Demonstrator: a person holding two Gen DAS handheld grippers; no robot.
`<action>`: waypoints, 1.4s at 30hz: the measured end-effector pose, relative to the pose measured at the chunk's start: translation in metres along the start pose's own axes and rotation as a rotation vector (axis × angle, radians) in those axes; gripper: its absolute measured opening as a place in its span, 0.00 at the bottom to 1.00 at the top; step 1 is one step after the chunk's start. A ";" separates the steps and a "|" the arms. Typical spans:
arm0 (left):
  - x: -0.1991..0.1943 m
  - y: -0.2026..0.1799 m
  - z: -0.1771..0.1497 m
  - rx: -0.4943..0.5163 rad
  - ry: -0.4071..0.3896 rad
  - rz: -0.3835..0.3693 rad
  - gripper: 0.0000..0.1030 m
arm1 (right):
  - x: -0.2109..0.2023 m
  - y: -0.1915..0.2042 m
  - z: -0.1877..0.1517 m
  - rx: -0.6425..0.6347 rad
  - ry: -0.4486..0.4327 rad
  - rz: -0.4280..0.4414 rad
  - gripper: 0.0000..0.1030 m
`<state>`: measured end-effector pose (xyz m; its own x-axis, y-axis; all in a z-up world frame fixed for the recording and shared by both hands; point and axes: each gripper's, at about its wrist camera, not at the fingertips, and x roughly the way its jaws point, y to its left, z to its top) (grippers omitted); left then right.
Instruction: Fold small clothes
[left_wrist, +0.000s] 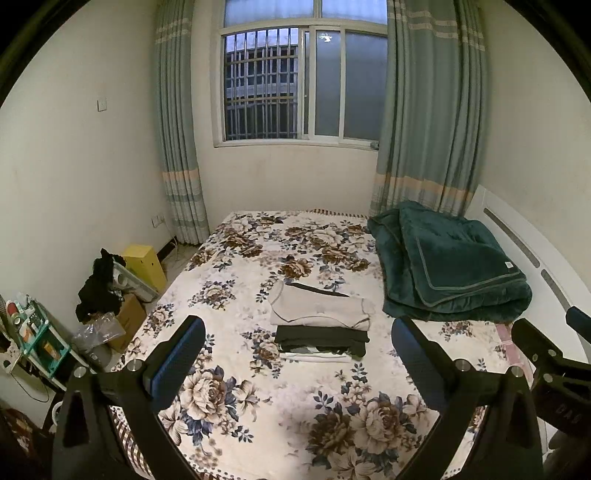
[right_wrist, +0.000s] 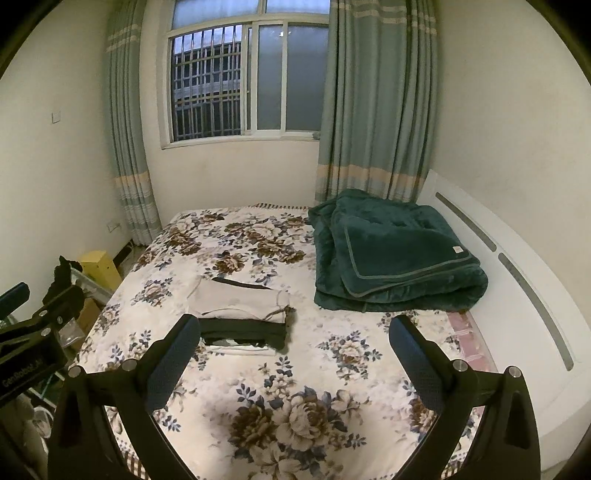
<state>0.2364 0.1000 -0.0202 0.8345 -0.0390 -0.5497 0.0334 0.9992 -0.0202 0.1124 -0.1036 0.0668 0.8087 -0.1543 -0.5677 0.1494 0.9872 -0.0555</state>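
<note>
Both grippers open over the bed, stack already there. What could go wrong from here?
1. The folded beige garment sits atop the dark folded garment with edges unaligned; a nudge from the open left gripper might topple the pile.
2. The open right gripper could snag the busy floral bedsheet rather than cloth.
3. The bulky dark green folded blanket lies close by, crowding the folding space.

So the bed has a cream floral cover. A stack of folded clothes sits around the middle, beige piece on top, dark ones under it. A folded dark green blanket lies near the far right corner by the headboard.
</note>
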 end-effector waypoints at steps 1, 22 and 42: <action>0.000 0.000 0.000 0.002 -0.001 0.001 1.00 | 0.001 -0.001 0.000 0.000 0.002 0.002 1.00; -0.007 -0.008 0.000 0.009 -0.005 0.005 1.00 | 0.003 -0.001 -0.002 0.002 0.006 0.006 1.00; -0.008 -0.011 0.001 0.010 -0.007 0.004 1.00 | 0.001 -0.001 -0.006 0.006 0.004 0.004 1.00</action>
<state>0.2296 0.0895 -0.0150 0.8384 -0.0347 -0.5439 0.0355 0.9993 -0.0091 0.1100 -0.1045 0.0610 0.8070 -0.1502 -0.5711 0.1493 0.9876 -0.0487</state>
